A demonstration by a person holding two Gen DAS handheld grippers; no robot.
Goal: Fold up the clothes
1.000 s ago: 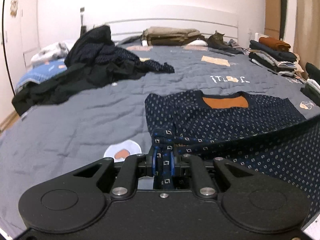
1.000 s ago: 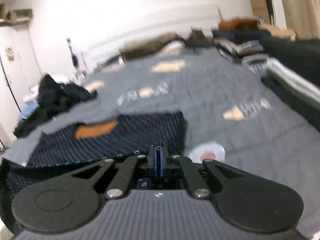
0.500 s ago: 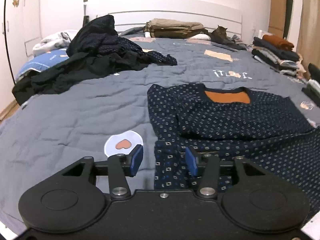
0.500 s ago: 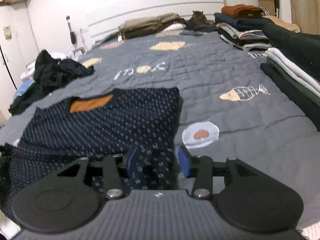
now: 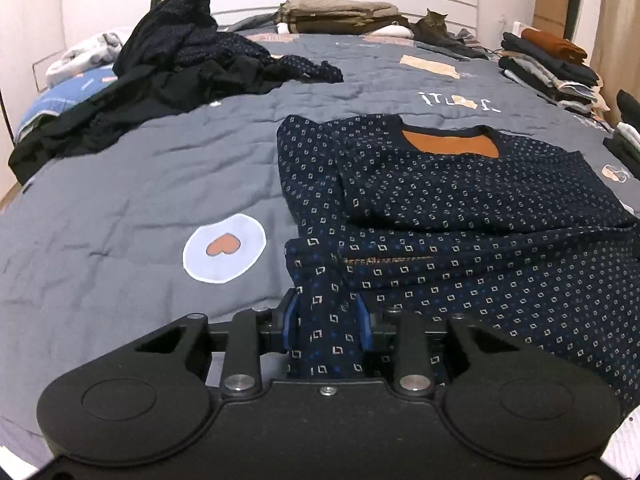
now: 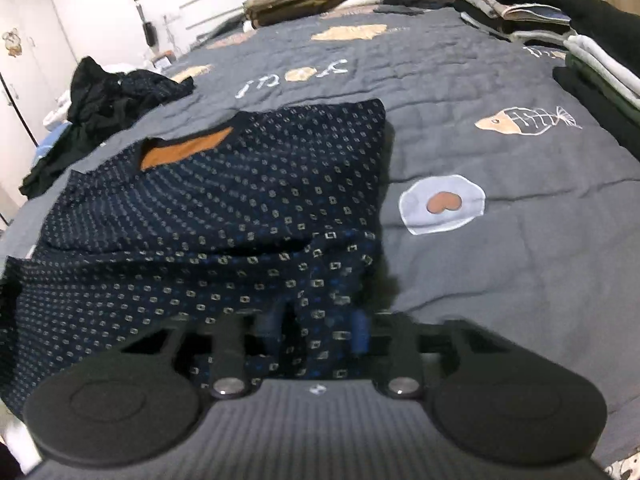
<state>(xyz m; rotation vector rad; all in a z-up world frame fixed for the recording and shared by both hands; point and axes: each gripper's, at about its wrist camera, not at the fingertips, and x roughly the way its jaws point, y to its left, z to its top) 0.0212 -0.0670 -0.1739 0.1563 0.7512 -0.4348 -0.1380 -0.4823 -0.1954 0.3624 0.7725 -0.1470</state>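
Observation:
A navy sweater (image 5: 440,200) with a small square pattern and an orange neck lining lies flat on the grey bed cover (image 5: 120,208), its sleeves folded in over the body. My left gripper (image 5: 326,316) is at the sweater's lower left corner. Its blue pads are closing and press on a bunched fold of the hem. In the right wrist view the same sweater (image 6: 240,208) fills the left half. My right gripper (image 6: 318,326), blurred, is at the lower right corner. Its jaws are closing with the hem between them and a dark gap beside the left pad.
A heap of dark unfolded clothes (image 5: 180,72) lies at the far left of the bed. Stacks of folded clothes (image 5: 548,64) line the right edge. Folded khaki items (image 5: 340,12) and a cat (image 5: 434,26) are by the headboard. Bare grey cover (image 6: 500,260) stretches right of the sweater.
Both grippers let go of the raised hem, opened wide over the sweater laid flat, then narrowed again around its lower corners. The right gripper has sunk closer to the bed.

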